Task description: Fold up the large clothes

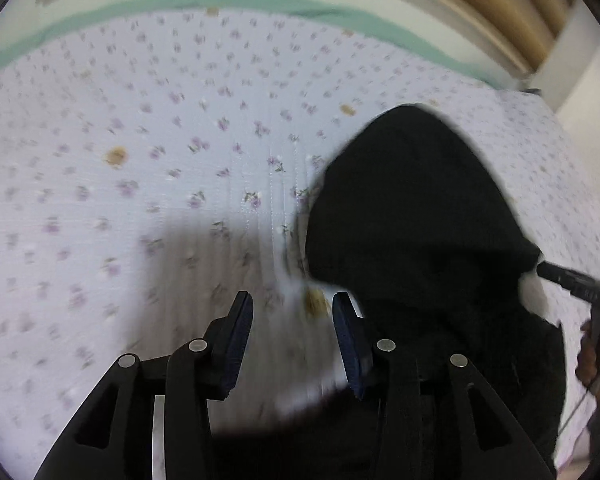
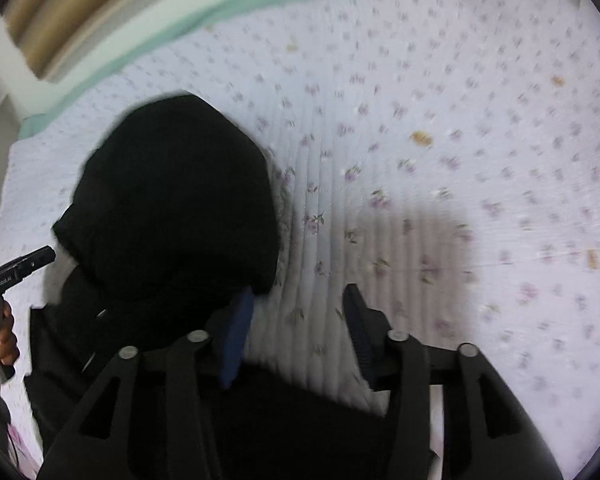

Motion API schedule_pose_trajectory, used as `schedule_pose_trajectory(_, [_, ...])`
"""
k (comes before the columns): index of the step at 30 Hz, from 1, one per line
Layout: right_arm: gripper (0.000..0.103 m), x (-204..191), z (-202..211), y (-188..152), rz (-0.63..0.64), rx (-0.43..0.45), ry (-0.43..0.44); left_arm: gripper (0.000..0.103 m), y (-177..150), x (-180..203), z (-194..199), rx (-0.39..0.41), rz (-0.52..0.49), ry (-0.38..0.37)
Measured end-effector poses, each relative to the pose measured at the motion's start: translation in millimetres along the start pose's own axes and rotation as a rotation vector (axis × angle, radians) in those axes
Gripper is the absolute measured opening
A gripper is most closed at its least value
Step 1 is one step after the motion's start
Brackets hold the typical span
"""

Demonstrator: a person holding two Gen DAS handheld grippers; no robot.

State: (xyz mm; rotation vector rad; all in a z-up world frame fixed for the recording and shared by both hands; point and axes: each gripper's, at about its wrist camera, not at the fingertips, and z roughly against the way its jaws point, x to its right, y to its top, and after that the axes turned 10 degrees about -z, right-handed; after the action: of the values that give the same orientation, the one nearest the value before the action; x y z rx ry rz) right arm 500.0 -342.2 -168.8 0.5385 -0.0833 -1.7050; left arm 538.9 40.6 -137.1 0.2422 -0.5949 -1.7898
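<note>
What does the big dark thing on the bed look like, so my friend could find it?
Start with the bedspread, pale with tiny purple flowers all over. On it lies the black garment, a soft heap with a rounded, hood-like top. It is the only plain dark thing there, and both open grippers are right beside it.

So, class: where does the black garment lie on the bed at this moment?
The black garment lies on the floral bedspread between the two grippers, right of centre in the left wrist view, left of centre in the right wrist view.
</note>
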Motion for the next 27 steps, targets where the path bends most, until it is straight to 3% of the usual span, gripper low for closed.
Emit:
schedule_pose_trajectory(4, [0.066,-14.0,39.3,17.0,0.011,0.093,0.044,0.042,23.5,9.4,39.9,0.113,-0.022,-0.05])
schedule_pose_trajectory(7, [0.071,-38.9,34.4,45.7,0.022,0.114,0.084,0.045,63.1,26.9,37.9,0.164,-0.025,-0.111])
schedule_pose_trajectory(10, [0.071,-56.9,3.6,56.9,0.06,0.094,0.078,0.045,79.9,37.4,-0.8,0.109,-0.017,-0.134])
schedule_pose_trajectory(14, [0.068,-61.3,-61.8,38.7,0.118,-0.024,-0.013,0.045,61.6,27.6,-75.0,-0.07,0.061,-0.168])
schedule_pose_trajectory(16, [0.067,-49.7,-89.7,28.4,0.104,-0.076,-0.014,0.045,44.3,19.4,-92.0,-0.06,0.086,-0.188])
schedule_pose_trajectory(20, [0.067,-22.0,-101.0,24.7,-0.017,-0.068,0.096,0.045,34.2,15.8,-100.1,-0.038,0.097,-0.191])
schedule_pose_trajectory(24, [0.066,-28.9,-96.8,23.9,0.028,-0.067,0.059,0.045,36.4,28.1,-95.3,-0.026,0.064,-0.171])
schedule_pose_trajectory(27, [0.067,-28.2,-82.2,30.7,0.019,-0.11,0.08,0.045,43.7,29.1,-77.2,-0.028,0.017,-0.17])
